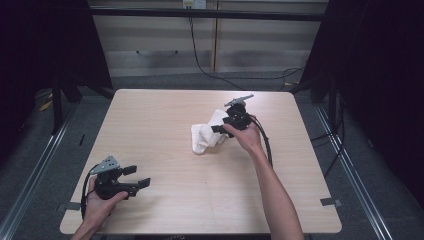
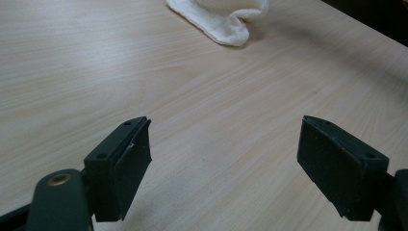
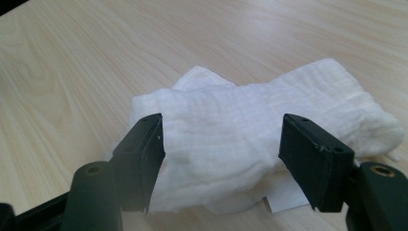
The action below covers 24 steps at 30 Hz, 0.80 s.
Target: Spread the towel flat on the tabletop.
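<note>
White cloth [image 1: 206,135] lies crumpled on the wooden table [image 1: 165,200], bunched into soft folds with one rounded end drooping toward the near side. From the right gripper view it sits just ahead of and below the right gripper [image 3: 221,144], between the lines of the two jaws; the pads are spread wide and press on nothing, with the cloth [image 3: 250,139] lying loose under them. In the high view that gripper [image 1: 227,127] hangs over the cloth's far right edge, held by the person's right hand [image 1: 246,137]. Well apart from the cloth, the left gripper [image 1: 136,176] hovers low over the near left part of the table, jaws also spread with bare wood between them. In the left gripper view the cloth [image 2: 223,19] lies far ahead of its gripper [image 2: 223,159].
</note>
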Motion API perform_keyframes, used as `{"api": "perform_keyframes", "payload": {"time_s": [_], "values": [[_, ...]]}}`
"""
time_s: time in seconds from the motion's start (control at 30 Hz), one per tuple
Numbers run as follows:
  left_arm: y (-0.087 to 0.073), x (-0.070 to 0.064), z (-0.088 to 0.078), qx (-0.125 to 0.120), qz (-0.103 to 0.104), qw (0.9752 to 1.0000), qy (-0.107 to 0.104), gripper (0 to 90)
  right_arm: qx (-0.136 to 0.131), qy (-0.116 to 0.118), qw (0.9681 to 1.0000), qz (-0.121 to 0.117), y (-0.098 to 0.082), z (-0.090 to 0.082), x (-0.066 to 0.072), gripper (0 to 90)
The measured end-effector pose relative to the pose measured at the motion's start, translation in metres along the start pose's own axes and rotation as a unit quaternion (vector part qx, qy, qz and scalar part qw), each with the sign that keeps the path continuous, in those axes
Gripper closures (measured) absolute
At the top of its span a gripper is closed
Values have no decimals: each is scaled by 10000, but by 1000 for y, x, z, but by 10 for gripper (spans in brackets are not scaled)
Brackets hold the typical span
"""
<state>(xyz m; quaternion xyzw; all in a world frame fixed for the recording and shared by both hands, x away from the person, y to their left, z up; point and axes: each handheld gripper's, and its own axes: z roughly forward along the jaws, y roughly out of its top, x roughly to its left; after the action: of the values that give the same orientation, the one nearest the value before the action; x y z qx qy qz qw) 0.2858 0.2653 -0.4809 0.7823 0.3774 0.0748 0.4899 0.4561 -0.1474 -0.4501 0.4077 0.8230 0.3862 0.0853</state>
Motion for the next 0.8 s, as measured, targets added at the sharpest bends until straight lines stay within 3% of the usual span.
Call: {"api": "perform_keyframes", "payload": {"time_s": [0.2, 0.37, 0.47, 0.6, 0.8], "values": [[0, -1, 1, 9, -13, 10000, 1, 191, 252, 72, 9996, 58, -6, 18, -3, 293], [0, -1, 1, 5, -4, 10000, 4, 190, 418, 65, 9991, 97, -18, 35, -2, 344], [0, 0, 0, -6, 0, 10000, 2, 191, 451, -37, 9989, 134, -21, 40, -1, 473], [0, -1, 1, 33, 27, 10000, 9, 191, 646, -147, 9978, -61, -22, 37, 3, 660], [-1, 0, 1, 44, 28, 10000, 85, 191, 605, -5, 9982, 29, -28, 32, 6, 759]]}}
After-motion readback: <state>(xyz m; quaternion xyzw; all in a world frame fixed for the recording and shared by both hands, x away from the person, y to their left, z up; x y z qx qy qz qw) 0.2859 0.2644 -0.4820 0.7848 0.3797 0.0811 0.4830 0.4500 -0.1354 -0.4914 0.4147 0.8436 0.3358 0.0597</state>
